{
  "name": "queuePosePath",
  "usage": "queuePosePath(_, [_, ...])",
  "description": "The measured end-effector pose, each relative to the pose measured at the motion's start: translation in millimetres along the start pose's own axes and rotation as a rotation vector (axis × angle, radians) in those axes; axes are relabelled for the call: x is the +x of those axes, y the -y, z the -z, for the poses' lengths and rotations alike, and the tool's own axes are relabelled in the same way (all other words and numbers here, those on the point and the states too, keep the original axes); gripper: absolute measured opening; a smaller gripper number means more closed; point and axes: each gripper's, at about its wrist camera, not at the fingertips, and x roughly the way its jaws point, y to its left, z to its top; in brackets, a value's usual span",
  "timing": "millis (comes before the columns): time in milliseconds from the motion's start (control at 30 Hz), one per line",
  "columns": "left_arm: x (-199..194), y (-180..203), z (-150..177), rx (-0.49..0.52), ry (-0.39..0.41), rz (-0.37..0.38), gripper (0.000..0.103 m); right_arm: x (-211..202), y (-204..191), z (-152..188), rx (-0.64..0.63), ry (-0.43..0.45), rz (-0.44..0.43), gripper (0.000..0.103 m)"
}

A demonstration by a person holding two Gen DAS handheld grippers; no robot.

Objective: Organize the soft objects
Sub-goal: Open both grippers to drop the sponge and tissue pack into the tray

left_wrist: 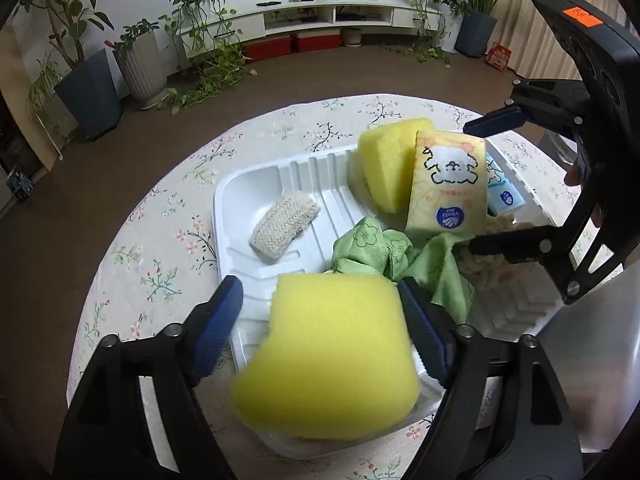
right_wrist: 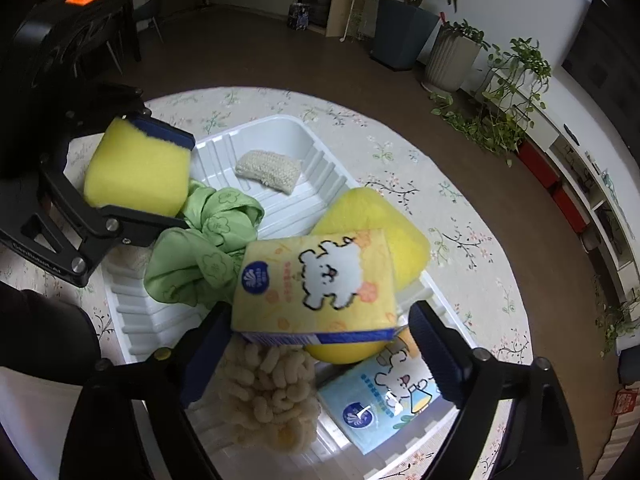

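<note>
A white tray [left_wrist: 240,216] on a floral-clothed round table holds a knitted beige pad [left_wrist: 284,220], a green cloth [left_wrist: 384,256], a second yellow sponge [left_wrist: 388,164], a yellow tissue pack [left_wrist: 448,184], a blue tissue pack [right_wrist: 384,400] and a fluffy cream mop pad [right_wrist: 268,392]. My left gripper [left_wrist: 320,320] is open around a yellow sponge [left_wrist: 332,360] above the tray's near edge; only the right finger touches it. My right gripper [right_wrist: 316,352] is open, its fingers on either side of the yellow tissue pack [right_wrist: 316,280], which leans on the second sponge [right_wrist: 384,216].
The table [left_wrist: 160,248] stands on a brown floor. Potted plants [left_wrist: 92,92] and a low white TV shelf [left_wrist: 328,16] line the far wall. Red boxes [left_wrist: 292,46] sit under the shelf.
</note>
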Motion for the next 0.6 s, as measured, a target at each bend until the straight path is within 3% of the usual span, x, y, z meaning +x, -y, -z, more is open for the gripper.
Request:
queuePosePath(100, [-2.0, 1.6, -1.3, 0.001, 0.012, -0.013, 0.079, -3.1, 5.6, 2.0, 0.014, 0.016, 0.006, 0.096])
queuePosePath(233, [-12.9, -3.2, -3.4, -0.026, 0.055, -0.016, 0.102, -15.2, 10.7, 6.6, 0.03, 0.049, 0.011, 0.098])
queuePosePath(300, [-20.9, -5.3, -4.6, -0.038, 0.078, -0.02, 0.103, -23.8, 16.8, 9.0, 0.049, 0.072, 0.009, 0.103])
queuePosePath(467, [-48.0, -11.5, -4.7, -0.081, 0.135, -0.072, 0.103, -52.4, 39.6, 19.3, 0.129, 0.136, 0.016, 0.103])
queuePosePath(600, [-93.4, -13.1, 4.0, -0.134, 0.259, -0.145, 0.103, -92.0, 55.5, 41.2, 0.244, 0.232, 0.052, 0.103])
